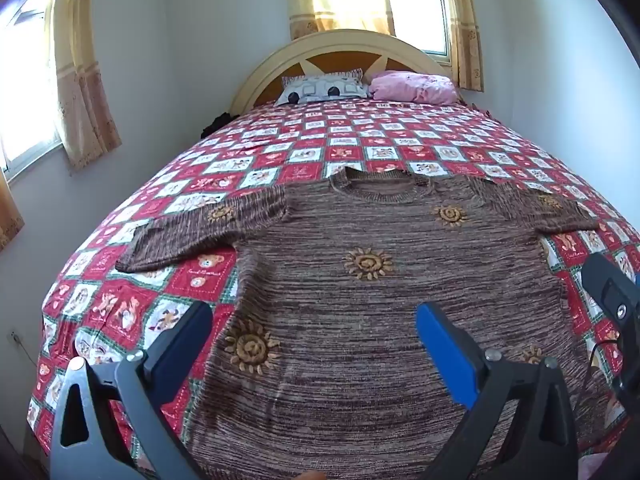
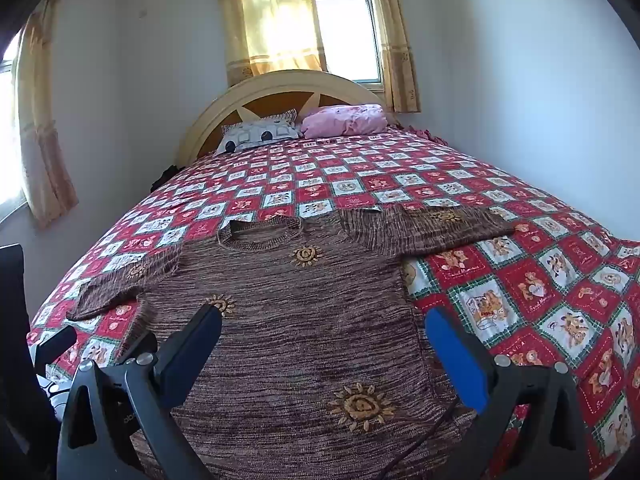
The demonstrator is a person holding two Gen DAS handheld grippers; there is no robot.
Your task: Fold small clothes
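The left gripper (image 1: 314, 332) is hovering over the lower part of the brown sweater (image 1: 380, 300), its fingers (image 1: 444, 344) standing wide apart with nothing between them but the knit below; they are not touching the cloth as far as the view shows. The right gripper (image 2: 322, 340) is likewise hanging above the sweater's body, its fingers (image 2: 456, 356) spread as far as they go and holding nothing. In the left wrist view, part of the right gripper is showing at the right edge.

The sweater is lying flat and face up on the bed (image 1: 280, 148), neck hole toward the headboard (image 1: 340, 44), both short sleeves stretched out to the sides. Orange sun motifs are dotting its front. A thin dark cable (image 2: 424, 436) is trailing across the hem in the right wrist view.

The bed is wearing a red and white checked bedspread (image 2: 520, 280) printed with teddy bears. A patterned grey pillow (image 1: 324, 88) and a pink pillow (image 1: 414, 86) are resting side by side against the cream headboard. Behind it, yellow curtains (image 2: 276, 24) are glowing in front of a bright window (image 2: 348, 36), and another curtained window is sitting in the left wall.
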